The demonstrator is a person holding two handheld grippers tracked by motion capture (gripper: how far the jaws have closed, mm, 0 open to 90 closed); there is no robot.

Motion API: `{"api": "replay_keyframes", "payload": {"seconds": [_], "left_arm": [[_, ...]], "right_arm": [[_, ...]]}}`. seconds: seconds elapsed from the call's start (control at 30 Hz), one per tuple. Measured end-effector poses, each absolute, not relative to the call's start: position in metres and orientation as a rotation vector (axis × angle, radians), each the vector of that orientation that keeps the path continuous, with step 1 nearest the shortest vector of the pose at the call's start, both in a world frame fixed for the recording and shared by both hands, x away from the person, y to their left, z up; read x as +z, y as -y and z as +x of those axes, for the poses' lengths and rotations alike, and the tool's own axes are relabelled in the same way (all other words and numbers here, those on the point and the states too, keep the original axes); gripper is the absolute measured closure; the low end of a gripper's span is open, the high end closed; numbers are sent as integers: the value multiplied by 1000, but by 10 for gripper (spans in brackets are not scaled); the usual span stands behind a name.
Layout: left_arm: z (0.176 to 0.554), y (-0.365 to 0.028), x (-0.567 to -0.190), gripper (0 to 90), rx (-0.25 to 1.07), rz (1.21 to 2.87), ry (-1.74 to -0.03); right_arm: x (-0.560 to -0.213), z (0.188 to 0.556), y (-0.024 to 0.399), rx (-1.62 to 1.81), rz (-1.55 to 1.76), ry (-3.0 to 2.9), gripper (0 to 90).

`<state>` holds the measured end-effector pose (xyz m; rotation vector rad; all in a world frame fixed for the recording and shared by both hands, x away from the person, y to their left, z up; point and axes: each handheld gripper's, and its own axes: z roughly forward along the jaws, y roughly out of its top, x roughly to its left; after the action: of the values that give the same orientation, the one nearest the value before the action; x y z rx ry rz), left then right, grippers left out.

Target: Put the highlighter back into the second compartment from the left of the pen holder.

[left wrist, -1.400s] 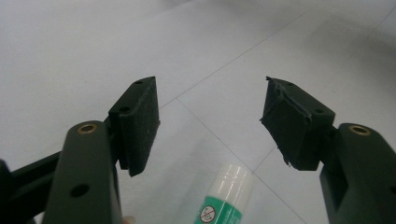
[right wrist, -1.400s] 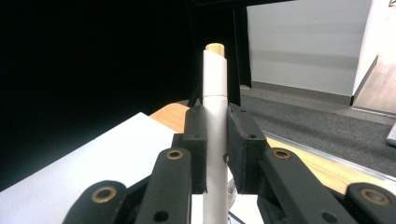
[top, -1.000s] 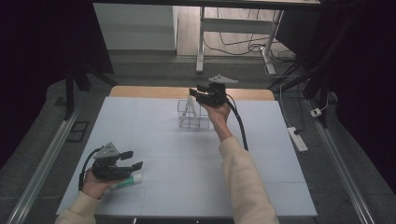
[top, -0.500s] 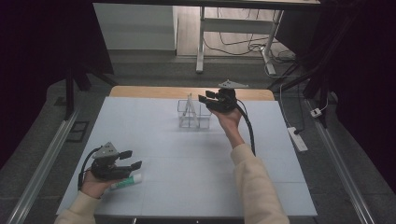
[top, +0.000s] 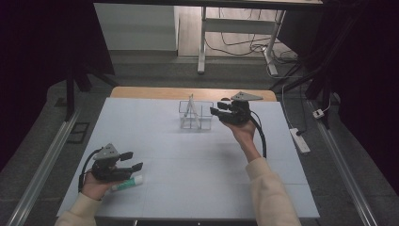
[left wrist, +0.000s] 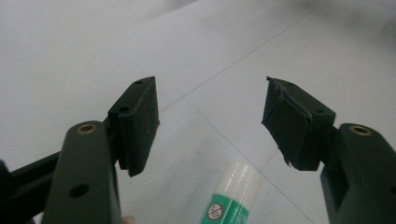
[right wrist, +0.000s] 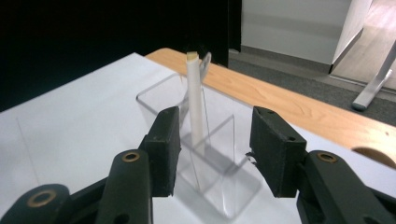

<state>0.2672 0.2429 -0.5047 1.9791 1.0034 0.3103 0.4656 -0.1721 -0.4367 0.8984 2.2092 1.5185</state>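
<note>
Two grippers were up over the desk (top: 197, 188), one per hand. Left gripper (top: 132, 161) sat low at the near-left corner, jaws spread wide with nothing between them; in the left gripper view the pads (left wrist: 138, 122) stood well apart above bare desk. A glue stick (top: 126, 183) with a white cap and green label lay flat on the desk just below and beside that gripper, not gripped; in the left gripper view its capped end (left wrist: 233, 196) showed low between the jaws, apart from both pads. Right gripper (top: 216, 113) was held at the far middle of the desk, just to the right of a clear plastic organizer (top: 201, 123), jaws pointing toward it. Those jaws were partly parted and empty; in the right gripper view the pads (right wrist: 167, 148) framed the organizer (right wrist: 224, 186) from a little way off, not touching it. The organizer was split into compartments by a clear divider. A white stick-like item (right wrist: 196, 105) stood leaning in the far-left compartment, top end above the rim; same item visible from the high view (top: 189, 107). A thin clear or metallic piece stood just behind it, too indistinct to identify. Cables trailed back from both grippers along the sleeves.
</note>
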Motion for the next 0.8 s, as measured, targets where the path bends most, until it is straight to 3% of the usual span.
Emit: {"api": "replay_keyframes", "payload": {"seconds": [0.8], "left_arm": [[269, -243, -506, 358, 309, 1988, -1008]], "right_arm": [[-454, 388, 242, 1427, 852, -2287, 488]]}}
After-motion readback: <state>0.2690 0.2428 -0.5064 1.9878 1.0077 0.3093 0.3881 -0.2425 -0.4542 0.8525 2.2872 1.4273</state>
